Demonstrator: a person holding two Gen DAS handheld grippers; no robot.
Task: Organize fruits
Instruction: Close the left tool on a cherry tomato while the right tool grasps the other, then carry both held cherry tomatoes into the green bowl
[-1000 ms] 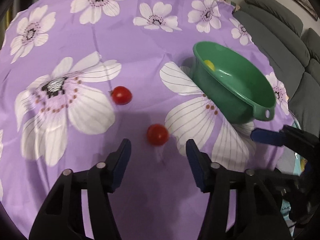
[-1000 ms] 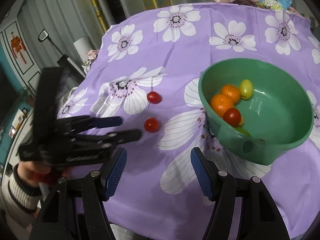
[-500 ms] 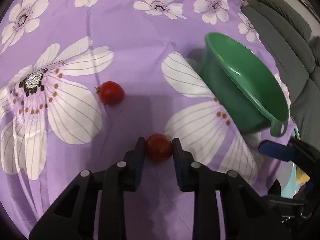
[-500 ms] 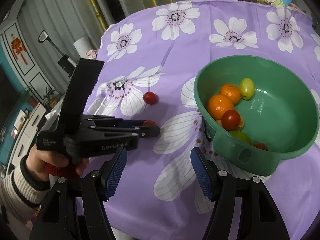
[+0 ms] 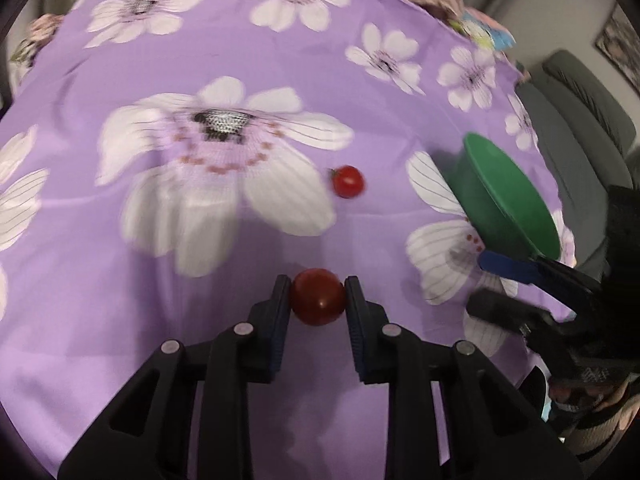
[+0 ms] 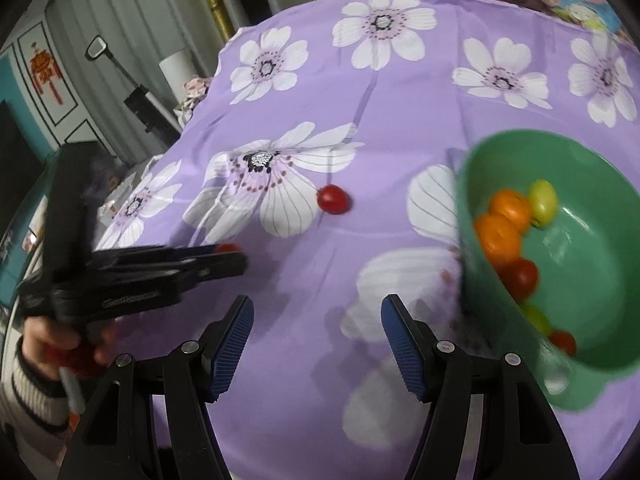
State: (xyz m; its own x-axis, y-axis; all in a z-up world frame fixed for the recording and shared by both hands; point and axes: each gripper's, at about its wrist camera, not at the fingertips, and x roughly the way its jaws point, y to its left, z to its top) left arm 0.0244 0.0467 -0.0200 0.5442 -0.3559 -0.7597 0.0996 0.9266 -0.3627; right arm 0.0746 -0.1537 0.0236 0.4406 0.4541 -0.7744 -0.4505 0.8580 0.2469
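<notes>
My left gripper (image 5: 318,294) is shut on a red cherry tomato (image 5: 318,297) and holds it just above the purple flowered cloth; it also shows in the right wrist view (image 6: 232,258), with the tomato (image 6: 228,247) peeking past its tips. A second red tomato (image 5: 347,181) lies on the cloth ahead, also in the right wrist view (image 6: 333,199). The green bowl (image 6: 592,272) at the right holds oranges (image 6: 498,236), a yellow-green fruit (image 6: 543,202) and red tomatoes (image 6: 520,276). My right gripper (image 6: 316,340) is open and empty, left of the bowl (image 5: 508,200).
The round table's cloth (image 5: 200,240) drops off at the near and left edges. A grey sofa (image 5: 580,100) stands beyond the bowl. Crumpled fabric and a colourful pouch (image 6: 576,8) lie at the table's far edge.
My left gripper closed on the near tomato and has lifted and swung left with it. The right gripper has shifted left, so the bowl now sits further right in its view.
</notes>
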